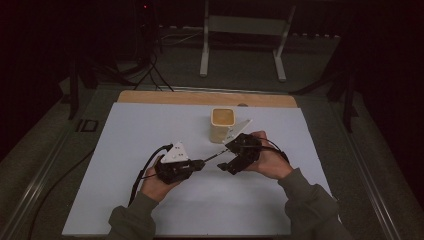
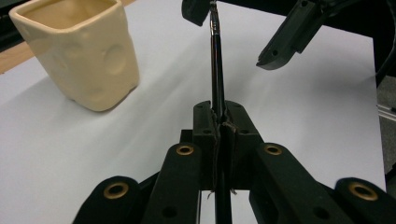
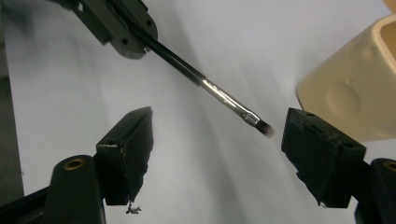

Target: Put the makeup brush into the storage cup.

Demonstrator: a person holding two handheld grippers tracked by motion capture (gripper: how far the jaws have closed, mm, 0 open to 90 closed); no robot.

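A wide white matte tabletop (image 1: 150,200) with a strip of pale wood along its far edge is seen from above, set in a dark room. Near the far middle of it stands a cream-coloured, square-mouthed ceramic cup (image 1: 222,124), its glossy sides marked with round dimples.

Nearer, just in front of the cup, two black hand-held grippers are pointed at each other. The left gripper (image 2: 219,122) is held with its fingers pressed together, clamped on the black handle of a slim paintbrush (image 3: 212,87) with a shiny metal ferrule and a small dark bristle tip. The brush is lifted clear of the tabletop and aimed to the right.

The right gripper (image 3: 215,144) is held with its fingers spread wide apart, the bristle tip lying between them, close to one finger.

A hand-over of the brush appears to be in hand. The next move would call for the right fingers to be closed on the ferrule before the left ones are released.
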